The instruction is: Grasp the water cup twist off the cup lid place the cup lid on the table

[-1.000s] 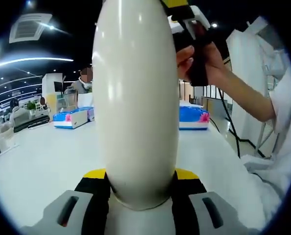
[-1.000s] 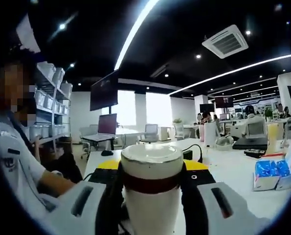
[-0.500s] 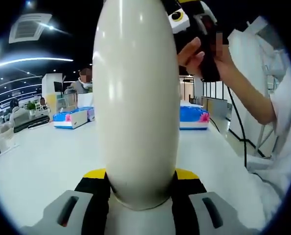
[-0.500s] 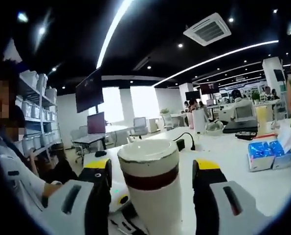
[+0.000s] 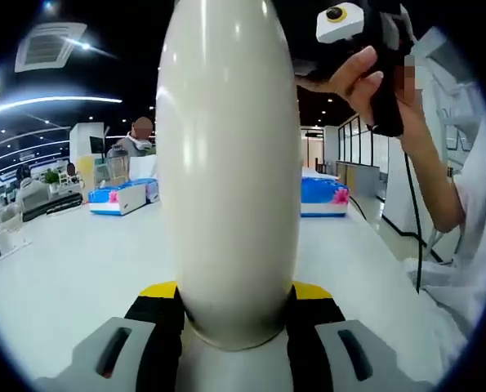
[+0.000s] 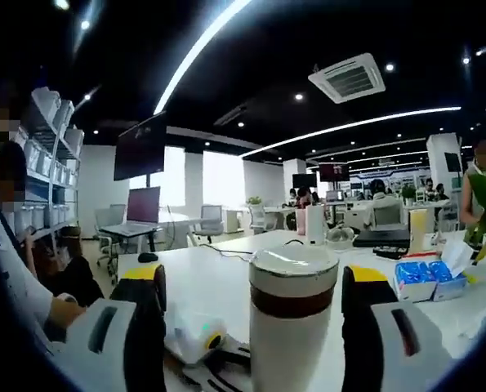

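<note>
White surface (image 5: 71, 269) underneath. Cream cup (image 5: 229, 171), dark band under lid (image 6: 293, 268). Left tongs (image 5: 230, 306) clamped on cup; right tongs (image 6: 255, 282) spread wide, touching nothing.

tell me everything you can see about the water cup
The water cup is a tall, glossy cream-white bottle with a smooth rounded body, standing upright and clamped at its lower part between the left gripper's yellow-tipped jaws. From the right gripper view its lid looks silvery-white above a dark red band, standing between open jaws.
</note>
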The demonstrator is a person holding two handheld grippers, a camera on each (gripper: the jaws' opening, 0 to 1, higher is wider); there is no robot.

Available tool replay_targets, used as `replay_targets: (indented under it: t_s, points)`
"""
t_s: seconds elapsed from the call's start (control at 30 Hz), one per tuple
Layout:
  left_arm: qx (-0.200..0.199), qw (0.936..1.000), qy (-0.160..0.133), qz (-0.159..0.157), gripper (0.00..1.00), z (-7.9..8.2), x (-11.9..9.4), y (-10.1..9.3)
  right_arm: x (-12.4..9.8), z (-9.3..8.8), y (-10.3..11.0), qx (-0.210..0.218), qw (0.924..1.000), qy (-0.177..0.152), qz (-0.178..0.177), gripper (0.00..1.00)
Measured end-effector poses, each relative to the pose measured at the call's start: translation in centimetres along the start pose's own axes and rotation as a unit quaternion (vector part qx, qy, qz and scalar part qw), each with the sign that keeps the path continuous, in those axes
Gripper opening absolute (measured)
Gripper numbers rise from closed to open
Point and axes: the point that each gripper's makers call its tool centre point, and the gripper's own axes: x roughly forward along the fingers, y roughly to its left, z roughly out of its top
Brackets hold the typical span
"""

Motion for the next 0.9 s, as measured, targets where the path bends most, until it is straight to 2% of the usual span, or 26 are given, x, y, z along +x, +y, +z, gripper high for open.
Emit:
replay_targets:
  t_s: [0.07,0.13,0.2,0.3,0.33,0.47,0.67,0.8,0.9]
  points:
    - [0.001,1.0,0.0,0.0,0.51,0.0,0.0,0.0,-0.1,-0.2,-0.4,-0.018,0.9996,-0.005,-0.022,0.9]
    - [0.001,1.0,0.0,0.0,0.51,0.0,0.0,0.0,-0.2,-0.3,-0.6,-0.019,0.9991,-0.007,-0.037,0.9]
    - [0.001,1.0,0.0,0.0,0.51,0.0,-0.1,0.0,-0.4,-0.7,-0.8,-0.004,0.9987,-0.009,-0.05,0.91]
    - [0.001,1.0,0.0,0.0,0.51,0.0,-0.1,-0.1,-0.8,-0.4,-1.2,0.019,0.9967,-0.029,-0.073,0.92]
    - [0.001,1.0,0.0,0.0,0.51,0.0,-0.1,-0.2,-1.1,-0.1,-1.5,0.02,0.9951,-0.039,-0.089,0.92]
    - [0.001,1.0,0.0,0.0,0.51,0.1,-0.2,-0.3,-1.4,0.2,-1.6,0.012,0.9921,-0.045,-0.117,0.9]
    - [0.002,1.0,0.001,0.002,0.51,0.1,-0.2,-0.5,-0.8,0.0,-1.1,-0.008,0.9903,-0.026,-0.136,0.9]
    - [0.002,1.0,0.001,0.002,0.51,0.2,-0.2,-0.3,0.0,-0.8,-1.3,-0.047,0.9842,0.0,-0.171,0.91]
    - [0.003,1.0,0.003,0.005,0.51,0.2,-0.2,-0.3,0.9,-1.4,-1.9,-0.053,0.9796,0.011,-0.193,0.91]
